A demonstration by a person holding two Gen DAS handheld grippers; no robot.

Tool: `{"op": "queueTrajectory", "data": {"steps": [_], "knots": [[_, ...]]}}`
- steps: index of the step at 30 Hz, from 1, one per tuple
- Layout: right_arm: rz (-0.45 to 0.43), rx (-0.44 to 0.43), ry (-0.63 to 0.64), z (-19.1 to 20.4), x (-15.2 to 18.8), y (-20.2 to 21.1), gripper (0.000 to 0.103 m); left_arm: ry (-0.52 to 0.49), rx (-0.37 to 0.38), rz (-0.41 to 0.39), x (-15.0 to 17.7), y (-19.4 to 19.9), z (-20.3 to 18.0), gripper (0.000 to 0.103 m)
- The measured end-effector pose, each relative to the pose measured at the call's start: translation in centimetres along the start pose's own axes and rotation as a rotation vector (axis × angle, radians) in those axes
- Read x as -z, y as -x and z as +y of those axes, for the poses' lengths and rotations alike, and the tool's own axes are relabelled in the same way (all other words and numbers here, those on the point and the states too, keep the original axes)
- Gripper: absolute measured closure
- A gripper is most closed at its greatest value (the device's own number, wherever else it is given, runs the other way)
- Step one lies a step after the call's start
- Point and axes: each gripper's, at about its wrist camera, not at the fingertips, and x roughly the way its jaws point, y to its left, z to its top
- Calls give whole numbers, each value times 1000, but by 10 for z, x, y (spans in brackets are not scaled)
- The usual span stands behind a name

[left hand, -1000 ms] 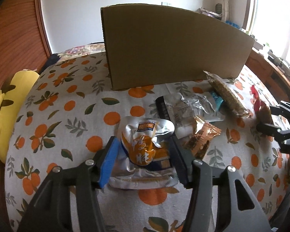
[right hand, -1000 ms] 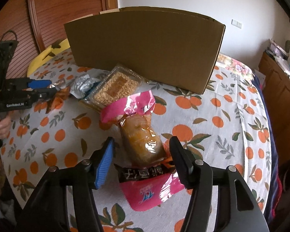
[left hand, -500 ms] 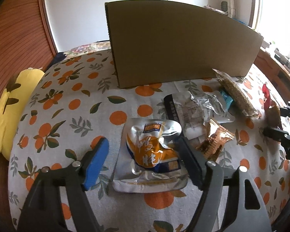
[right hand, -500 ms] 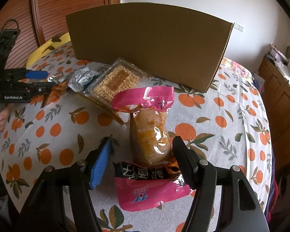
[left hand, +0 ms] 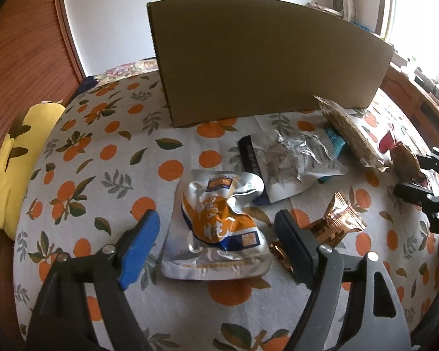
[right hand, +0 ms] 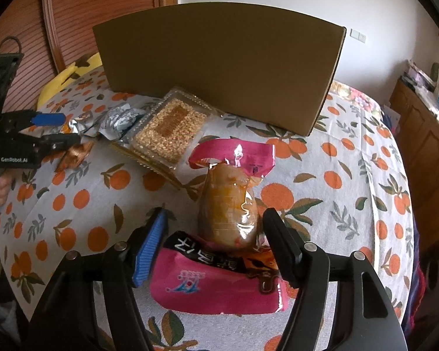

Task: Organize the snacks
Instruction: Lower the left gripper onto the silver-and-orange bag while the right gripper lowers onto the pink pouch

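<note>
The left tool (left hand: 215,219) is hanging over the silver-and-orange pouch (left hand: 216,228), its jaws standing apart with a gap on either side. The pouch is lying flat on the orange-patterned cloth (left hand: 87,175), directly under and just ahead of the tool. Its long axis is running away from the tool toward the cardboard box (left hand: 263,58), so the jaws are spanning its short width.

The right tool (right hand: 216,218) is sitting the same way over the pink packet (right hand: 219,286). Its jaws are opening with the packet between them, and neither pad seems to be pressing on it. The packet's length is also pointing forward to the box, its far end curling up. Each hand is nearest its own snack. The box is standing ahead of both tools, beyond the other wrappers, so the coming move is probably turning on lifting each snack forward over that near wall.

Compared with a second ago, the left jaws are no longer pinching the pouch, which was crumpled between them then and is now lying spread out. The right jaws are standing wider than they were, and the packet is lying in much the same place.
</note>
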Motion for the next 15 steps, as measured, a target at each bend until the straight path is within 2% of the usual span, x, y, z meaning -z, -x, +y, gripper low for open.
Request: {"op": "queueTrajectory", "data": {"steps": [2,3,7,8,10,11,15], "knots": [[0,3,2,1,0,0,34,6,27,-3,-1,2,0,24],[0,3,2,1,0,0,34,12,30,-5,-1,2,1,30],[-1,3,3,1,0,0,34,39,44,-3,-4,1,5,41],[-1,3,2,1,0,0,34,34,34,-5,-4,1,5,49],[-1,2,2,0,0,0,34,23,41,-8,-4,3,5,55],[-1,1,2,1,0,0,34,18,37,-11,-3,5,5,62],[-1,1,2,1,0,0,34,-2,20,-24,2,11,2,66]]}}
